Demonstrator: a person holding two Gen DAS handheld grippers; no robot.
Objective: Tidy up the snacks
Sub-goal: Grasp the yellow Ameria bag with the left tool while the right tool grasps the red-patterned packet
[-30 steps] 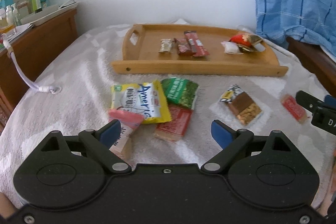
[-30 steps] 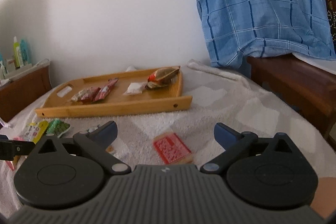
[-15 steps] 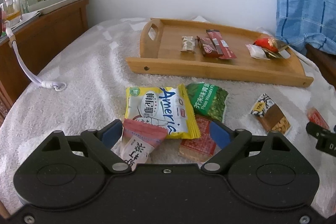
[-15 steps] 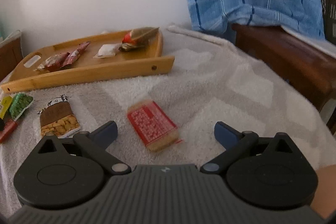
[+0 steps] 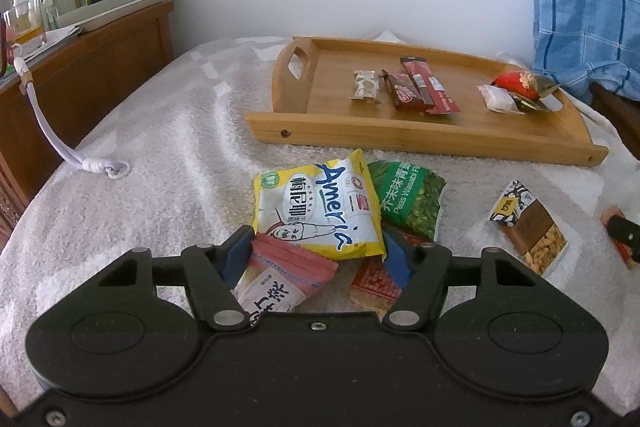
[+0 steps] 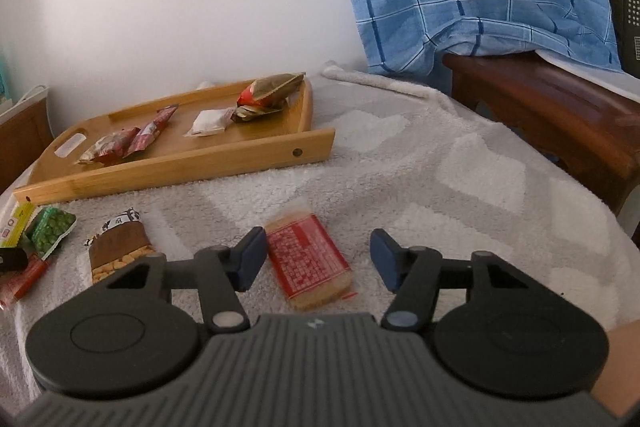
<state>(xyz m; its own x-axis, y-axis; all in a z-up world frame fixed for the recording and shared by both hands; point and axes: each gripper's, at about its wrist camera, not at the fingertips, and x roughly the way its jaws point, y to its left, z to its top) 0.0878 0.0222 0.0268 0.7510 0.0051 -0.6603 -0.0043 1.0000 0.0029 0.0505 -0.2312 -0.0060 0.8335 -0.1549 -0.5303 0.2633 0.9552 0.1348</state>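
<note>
While both tongs narrow, each straddles a snack on the towel-covered bed (image 6: 440, 163) in front of the wooden tray (image 5: 420, 137).

Left tongs (image 5: 316, 253) are closing around the pink packet (image 5: 288, 273), which lies under the yellow bag's (image 5: 316, 211) near edge; the blue pads look just beside it, not clearly pressing, so nothing is gripped. A green pea bag (image 5: 408, 201) and a red wafer (image 5: 374, 283) crowd the right pad. Right tongs (image 6: 318, 259) are closing with the red cracker pack (image 6: 308, 259) between them, the left pad just beside it, the right pad apart. Open towel lies to the right, up to the dark wooden frame (image 6: 552, 107); a peanut bar (image 6: 120, 251) lies left.
</note>
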